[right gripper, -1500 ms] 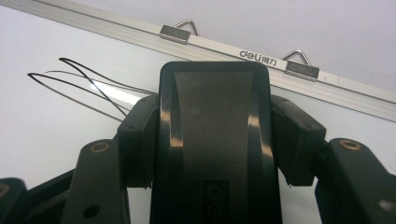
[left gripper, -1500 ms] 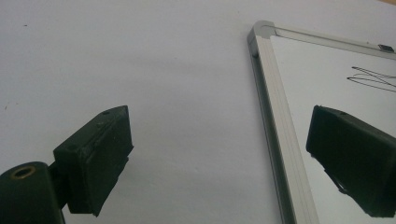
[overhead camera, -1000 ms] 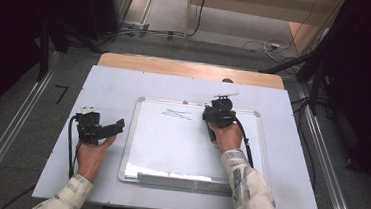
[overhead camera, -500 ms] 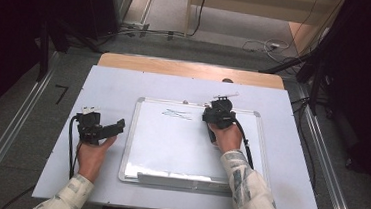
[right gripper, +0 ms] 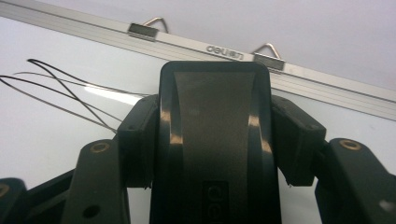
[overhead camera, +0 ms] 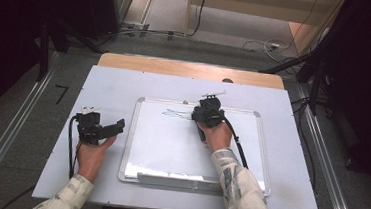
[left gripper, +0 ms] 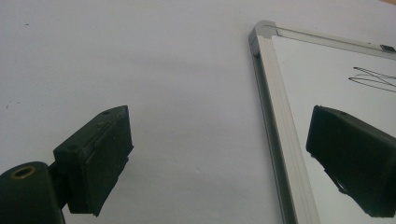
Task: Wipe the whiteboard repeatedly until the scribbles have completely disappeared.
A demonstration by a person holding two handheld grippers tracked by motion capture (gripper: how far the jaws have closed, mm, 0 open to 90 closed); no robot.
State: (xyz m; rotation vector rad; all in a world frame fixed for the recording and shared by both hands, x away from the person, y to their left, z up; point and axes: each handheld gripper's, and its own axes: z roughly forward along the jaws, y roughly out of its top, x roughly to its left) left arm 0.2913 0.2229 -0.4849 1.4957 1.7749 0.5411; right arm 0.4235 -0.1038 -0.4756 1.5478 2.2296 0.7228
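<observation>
On the whiteboard (overhead camera: 180,149), near its top edge beside the scribbled lines (right gripper: 65,93), right gripper (right gripper: 215,135) pinches a black block, probably an eraser (right gripper: 215,116). Left gripper (left gripper: 219,154) sits on the table (left gripper: 154,70) just left of the board frame, jaws spread wide, holding nothing.

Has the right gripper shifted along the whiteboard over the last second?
No. The right gripper, shut on a black eraser, sits at the same spot beside the scribble, near the whiteboard top frame.
</observation>
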